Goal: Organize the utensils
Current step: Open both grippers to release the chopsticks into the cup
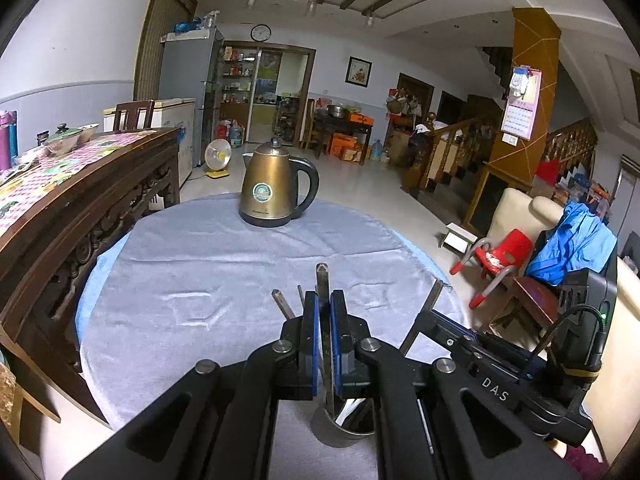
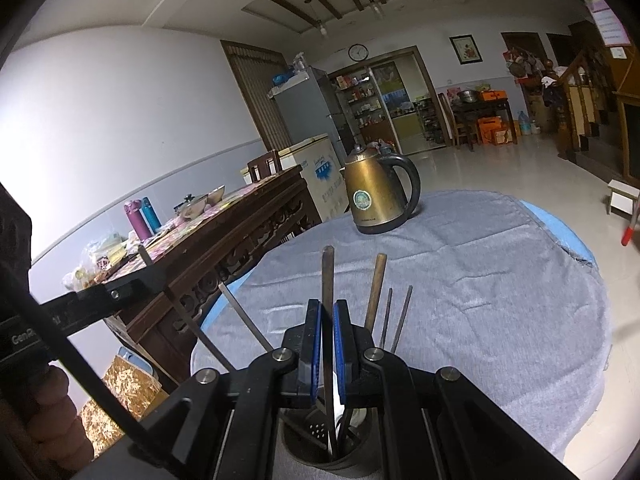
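Looked across one round table [image 1: 85, 300] under one grey cloth [image 1: 240, 264]. Counted one brass-coloured kettle [image 1: 268, 188] with a black handle, upright at 12 o'clock on the cloth, well apart from everything else. Counted two grippers, both clenched. Found the left gripper [image 1: 324, 300] clamped by its blue pads on a dark flat handle [image 1: 322, 276], and the right gripper [image 2: 327, 308] clamped likewise on a dark handle [image 2: 328, 272] of its own. Found one steel cup [image 1: 340, 426] at 6 o'clock in each wrist view, right under the clenched fingers, standing on the near edge of the cloth, with the utensils' lower ends inside it. Counted four handles rising ahead in the right wrist view: the clamped one, one wooden handle [image 2: 378, 280] at 1 o'clock of it, and two thin metal rods [image 2: 404, 312] just beside that, side by side. Could not tell the utensils' heads apart in the dark of the cup.
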`<state>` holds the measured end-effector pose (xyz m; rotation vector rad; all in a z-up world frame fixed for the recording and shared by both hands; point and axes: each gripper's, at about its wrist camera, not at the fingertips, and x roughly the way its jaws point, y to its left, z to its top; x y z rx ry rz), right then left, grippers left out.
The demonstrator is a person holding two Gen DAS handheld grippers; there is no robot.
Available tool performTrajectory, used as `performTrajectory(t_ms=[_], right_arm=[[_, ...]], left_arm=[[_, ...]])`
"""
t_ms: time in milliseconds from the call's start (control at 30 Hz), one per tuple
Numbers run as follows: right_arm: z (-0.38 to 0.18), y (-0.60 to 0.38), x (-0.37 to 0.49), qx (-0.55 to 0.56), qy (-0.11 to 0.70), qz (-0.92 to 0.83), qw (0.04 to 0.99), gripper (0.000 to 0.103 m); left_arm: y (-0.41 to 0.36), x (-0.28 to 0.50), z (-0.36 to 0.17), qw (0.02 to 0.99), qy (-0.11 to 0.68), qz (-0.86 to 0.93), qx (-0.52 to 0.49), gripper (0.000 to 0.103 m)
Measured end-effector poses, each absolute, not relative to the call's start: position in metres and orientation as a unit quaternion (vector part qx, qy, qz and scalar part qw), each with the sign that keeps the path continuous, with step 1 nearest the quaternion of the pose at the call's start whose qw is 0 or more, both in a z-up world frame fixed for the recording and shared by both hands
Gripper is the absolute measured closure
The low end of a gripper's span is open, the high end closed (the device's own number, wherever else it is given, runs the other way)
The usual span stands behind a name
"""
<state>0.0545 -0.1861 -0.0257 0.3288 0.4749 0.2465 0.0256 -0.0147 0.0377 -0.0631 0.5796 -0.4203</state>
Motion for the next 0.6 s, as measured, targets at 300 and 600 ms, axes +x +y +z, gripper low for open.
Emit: performTrajectory(t_ms=[300, 600], right_arm=[[-0.028, -0.186, 0.052, 0.162, 0.239, 0.12, 0.95, 0.096], [-0.028, -0.186, 0.049, 0.163, 0.238, 0.121, 0.95, 0.096]], left_arm=[[-0.014, 0.025, 0.036, 0.942, 0.28, -0.184, -0.01, 0.096], [-0.013, 0.03, 0.025, 0.94, 0.298, -0.168, -0.004, 0.094]])
